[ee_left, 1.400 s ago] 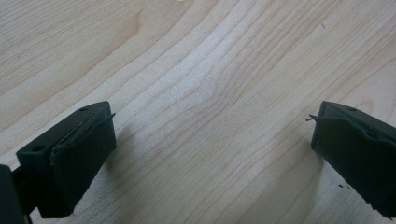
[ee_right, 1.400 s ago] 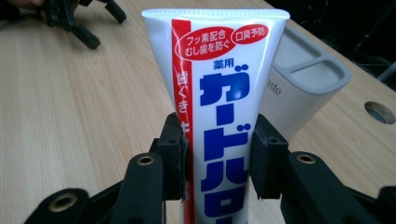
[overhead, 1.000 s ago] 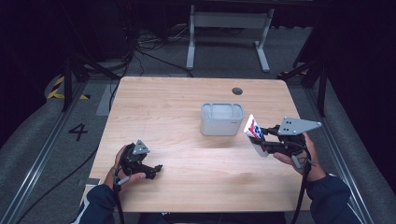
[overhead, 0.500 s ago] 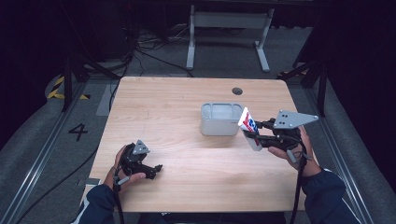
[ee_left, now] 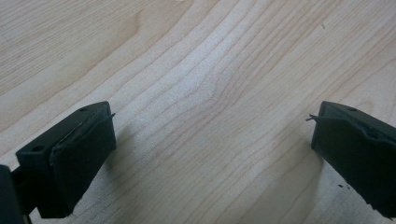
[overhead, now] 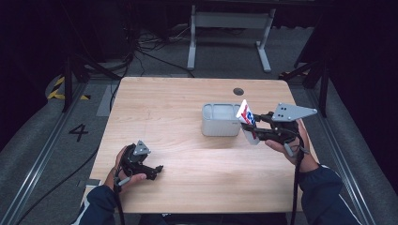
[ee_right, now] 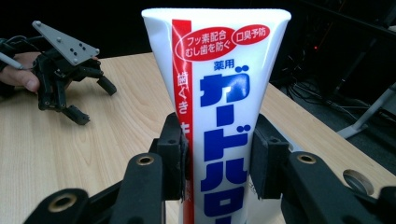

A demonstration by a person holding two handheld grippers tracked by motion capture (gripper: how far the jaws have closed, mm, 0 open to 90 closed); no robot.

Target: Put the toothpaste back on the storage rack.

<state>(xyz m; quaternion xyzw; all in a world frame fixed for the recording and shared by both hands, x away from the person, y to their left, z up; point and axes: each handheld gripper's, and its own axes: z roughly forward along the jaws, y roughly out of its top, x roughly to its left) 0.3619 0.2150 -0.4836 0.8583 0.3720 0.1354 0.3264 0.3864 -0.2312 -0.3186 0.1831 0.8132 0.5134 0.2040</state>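
A white toothpaste tube point(ee_right: 219, 112) with a red stripe and blue lettering stands crimped end up between the jaws of my right gripper point(ee_right: 215, 156), which is shut on it. From the high view the tube point(overhead: 247, 119) hangs just right of a small grey box point(overhead: 220, 120) at mid-table, held above the wood by the right gripper point(overhead: 256, 131). My left gripper point(overhead: 157, 171) rests low near the table's front left, its jaws open. In the left gripper view the two black pads point(ee_left: 84, 154) stand wide apart over bare wood.
The wooden table point(overhead: 169, 108) has a round cable hole point(overhead: 238, 91) near its far edge. A metal stand point(overhead: 230, 33) and cables lie on the floor beyond. In the right gripper view the left gripper point(ee_right: 88, 100) shows farther off.
My right gripper has carried the tube leftward and slightly up, toward the grey box. The left gripper has stayed put.
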